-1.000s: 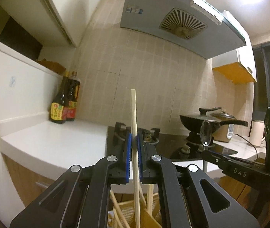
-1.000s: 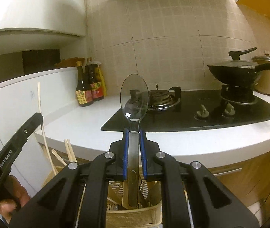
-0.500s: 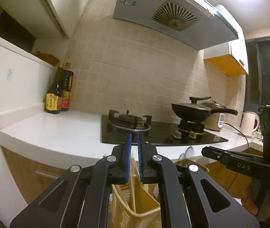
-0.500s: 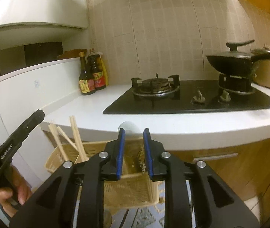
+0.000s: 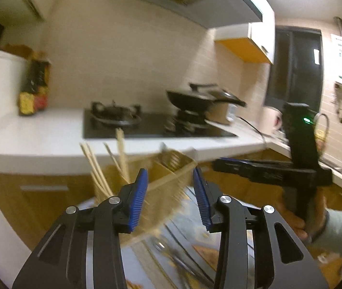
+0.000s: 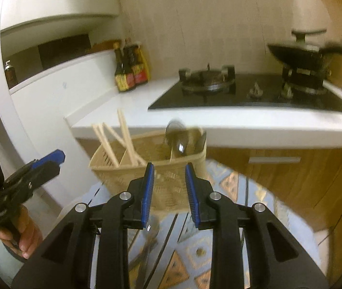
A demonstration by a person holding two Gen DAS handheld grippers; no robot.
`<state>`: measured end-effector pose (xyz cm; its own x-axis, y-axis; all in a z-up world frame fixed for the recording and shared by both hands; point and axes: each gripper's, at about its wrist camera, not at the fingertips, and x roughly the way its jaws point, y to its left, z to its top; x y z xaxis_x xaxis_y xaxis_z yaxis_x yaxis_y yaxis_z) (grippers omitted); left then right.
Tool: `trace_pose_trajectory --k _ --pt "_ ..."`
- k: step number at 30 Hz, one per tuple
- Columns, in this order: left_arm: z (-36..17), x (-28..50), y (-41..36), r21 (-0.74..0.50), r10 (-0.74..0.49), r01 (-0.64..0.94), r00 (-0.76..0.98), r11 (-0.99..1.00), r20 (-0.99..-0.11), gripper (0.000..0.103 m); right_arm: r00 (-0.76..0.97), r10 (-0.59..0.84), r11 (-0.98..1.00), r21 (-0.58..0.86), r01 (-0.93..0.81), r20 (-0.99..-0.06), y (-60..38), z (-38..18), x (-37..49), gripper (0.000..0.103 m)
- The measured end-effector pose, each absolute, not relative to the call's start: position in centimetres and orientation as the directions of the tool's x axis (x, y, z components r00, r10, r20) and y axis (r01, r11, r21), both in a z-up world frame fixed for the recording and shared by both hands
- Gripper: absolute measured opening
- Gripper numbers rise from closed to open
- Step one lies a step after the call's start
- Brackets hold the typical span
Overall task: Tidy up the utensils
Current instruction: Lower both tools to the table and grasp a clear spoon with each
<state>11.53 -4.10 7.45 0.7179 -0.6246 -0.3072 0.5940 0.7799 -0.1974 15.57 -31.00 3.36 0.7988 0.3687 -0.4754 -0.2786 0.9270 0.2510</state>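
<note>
A beige woven utensil basket [image 6: 171,180] stands on a patterned tabletop [image 6: 219,240]. Several wooden chopsticks [image 6: 125,137] lean in its left compartment and a metal spoon [image 6: 177,138] stands in its right compartment. My right gripper [image 6: 169,187] is open and empty just in front of the basket. My left gripper [image 5: 169,192] is open and empty, close to the basket [image 5: 171,183], with the chopsticks [image 5: 98,168] on its left. More metal utensils [image 6: 146,243] lie on the tabletop under the right gripper. The view is motion-blurred.
Behind the basket runs a white counter [image 6: 219,120] with a black gas hob [image 6: 243,94], a black pan [image 6: 310,53] and sauce bottles [image 6: 131,69]. Wooden cabinet fronts [image 6: 291,180] stand below. The other gripper shows at the left [image 6: 24,185] and at the right [image 5: 279,171].
One second ago the left gripper held a chopstick and the right a spoon; both now stand in the basket. Both grippers have opened wide and pulled back and down.
</note>
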Motion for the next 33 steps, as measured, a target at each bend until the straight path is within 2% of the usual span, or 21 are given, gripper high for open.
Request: trace_pose_trajectory --k 2,8,9,12,14,19,24,28,32,33 --pt "6.7 11.2 -4.4 -0.211 -0.631 0.600 0.683 0.772 -0.367 0.038 0.767 0.386 0.920 0.275 -0.280 -0.512 -31.1 2.8 15.3 0.024" --pt "2.3 11.4 -6.9 -0.195 -0.537 0.570 0.528 0.799 -0.658 0.038 0.676 0.396 0.917 0.306 -0.256 -0.621 -30.8 0.3 14.6 0.024" --pt "1.0 11.4 -7.4 -0.209 -0.527 0.573 0.469 0.792 -0.709 0.038 0.640 0.416 0.909 0.320 -0.267 -0.647 -30.5 -0.5 14.7 0.026" --pt "-1.8 11.0 -8.4 -0.215 -0.493 0.583 0.373 0.784 -0.786 0.037 0.546 0.455 0.890 0.352 -0.288 -0.703 -29.5 -2.6 14.9 0.036" --pt "-3.3 10.6 -8.9 -0.187 -0.458 0.589 0.353 0.786 -0.816 0.037 0.500 0.461 0.887 0.360 -0.289 -0.733 -28.9 -4.0 15.0 0.040" --pt "-5.7 10.5 -9.5 -0.133 -0.383 0.573 0.342 0.809 -0.858 0.035 0.391 0.409 0.903 0.305 -0.302 -0.825 -26.4 -7.5 14.8 0.039" --pt "-6.4 10.9 -10.1 -0.137 -0.376 0.572 0.324 0.809 -0.868 0.033 0.354 0.373 0.913 0.273 -0.302 -0.857 -24.8 -8.8 15.0 0.036" --pt "-6.8 11.1 -10.7 -0.116 -0.357 0.567 0.335 0.815 -0.872 0.027 0.339 0.366 0.920 0.282 -0.271 -0.867 -24.8 -9.2 15.8 0.036" --pt "-7.0 11.1 -10.8 -0.077 -0.335 0.547 0.390 0.833 -0.858 0.012 0.327 0.363 0.920 0.280 -0.273 -0.872 -24.5 -9.7 16.5 0.036" --pt "-7.0 11.1 -10.7 -0.077 -0.334 0.543 0.393 0.836 -0.857 0.012 0.320 0.364 0.919 0.282 -0.275 -0.875 -24.1 -10.0 16.6 0.036"
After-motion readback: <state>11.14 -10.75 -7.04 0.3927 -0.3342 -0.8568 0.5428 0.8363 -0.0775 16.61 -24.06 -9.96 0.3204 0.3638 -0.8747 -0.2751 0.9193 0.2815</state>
